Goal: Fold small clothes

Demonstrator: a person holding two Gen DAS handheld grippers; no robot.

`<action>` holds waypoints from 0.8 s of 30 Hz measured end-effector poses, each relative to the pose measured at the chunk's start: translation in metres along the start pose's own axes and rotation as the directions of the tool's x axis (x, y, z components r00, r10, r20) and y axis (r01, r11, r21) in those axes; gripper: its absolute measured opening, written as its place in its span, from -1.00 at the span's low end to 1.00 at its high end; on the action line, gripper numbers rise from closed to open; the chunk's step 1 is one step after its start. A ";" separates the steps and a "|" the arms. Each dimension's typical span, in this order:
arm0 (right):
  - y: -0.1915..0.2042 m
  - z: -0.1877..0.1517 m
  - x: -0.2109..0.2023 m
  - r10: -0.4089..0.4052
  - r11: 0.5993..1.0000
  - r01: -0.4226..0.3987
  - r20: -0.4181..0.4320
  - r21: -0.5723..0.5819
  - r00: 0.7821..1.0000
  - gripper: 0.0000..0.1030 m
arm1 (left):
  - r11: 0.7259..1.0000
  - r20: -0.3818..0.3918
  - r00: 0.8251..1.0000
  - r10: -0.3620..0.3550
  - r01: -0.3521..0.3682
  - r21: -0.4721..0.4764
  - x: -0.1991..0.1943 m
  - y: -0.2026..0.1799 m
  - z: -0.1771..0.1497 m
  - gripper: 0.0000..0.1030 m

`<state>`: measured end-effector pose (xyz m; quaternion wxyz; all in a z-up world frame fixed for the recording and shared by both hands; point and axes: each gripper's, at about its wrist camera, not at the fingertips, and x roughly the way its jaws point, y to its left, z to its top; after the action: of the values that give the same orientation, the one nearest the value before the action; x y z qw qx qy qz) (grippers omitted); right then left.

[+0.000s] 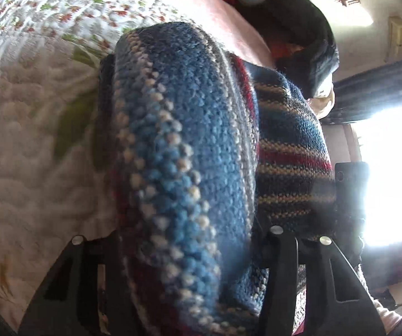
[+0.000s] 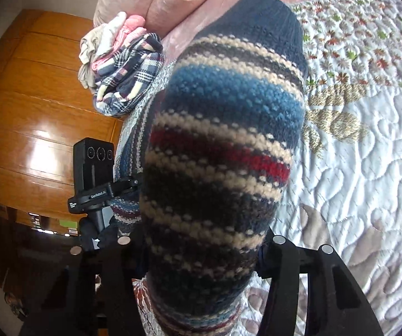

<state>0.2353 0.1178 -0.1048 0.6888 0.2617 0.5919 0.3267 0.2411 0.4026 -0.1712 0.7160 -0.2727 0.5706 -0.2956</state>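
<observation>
Between both claws' fingers, striped sweater point(image 2: 223, 151)

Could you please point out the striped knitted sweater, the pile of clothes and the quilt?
sweater point(image 2: 223, 128): right wrist view, blue stripe.
pile of clothes point(image 2: 128, 70): right wrist view, plaid garment.
quilt point(image 2: 368, 154): right wrist view, bare white stitching.

We read "GetRobot.AI" on the black bracket point(image 2: 100, 193) of the left claw; smaller print beside it is illegible.
</observation>
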 end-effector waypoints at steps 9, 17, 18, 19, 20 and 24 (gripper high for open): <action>-0.031 -0.065 -0.121 -0.030 0.997 0.031 0.002 -0.074 1.000 0.05 | 0.977 -0.003 0.978 -0.209 0.209 0.048 0.040 -0.112 -0.077 -0.09; -0.097 -0.129 -0.173 -0.028 1.000 0.027 -0.003 -0.010 1.000 0.06 | 0.984 -0.044 0.988 -0.145 0.149 0.101 0.101 -0.176 -0.138 -0.08; -0.107 -0.134 -0.172 -0.027 1.000 0.027 -0.004 0.006 1.000 0.07 | 0.986 -0.051 0.990 -0.133 0.137 0.095 0.109 -0.177 -0.141 -0.08; -0.117 -0.139 -0.170 -0.029 0.999 0.029 -0.008 0.026 1.000 0.07 | 0.989 -0.060 0.991 -0.119 0.124 0.086 0.119 -0.177 -0.145 -0.08; -0.127 -0.143 -0.167 -0.032 0.998 0.033 -0.013 0.045 0.999 0.08 | 0.991 -0.069 0.993 -0.098 0.104 0.084 0.128 -0.175 -0.149 -0.08; -0.163 -0.158 -0.152 -0.003 0.993 0.003 0.001 0.119 1.000 0.23 | 0.995 -0.055 0.995 -0.080 0.083 0.058 0.143 -0.162 -0.157 0.02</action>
<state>0.0890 -0.1077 -0.1537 0.6728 0.3018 0.6102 0.2896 0.0945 0.1794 -0.1782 0.6960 -0.2662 0.5686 -0.3485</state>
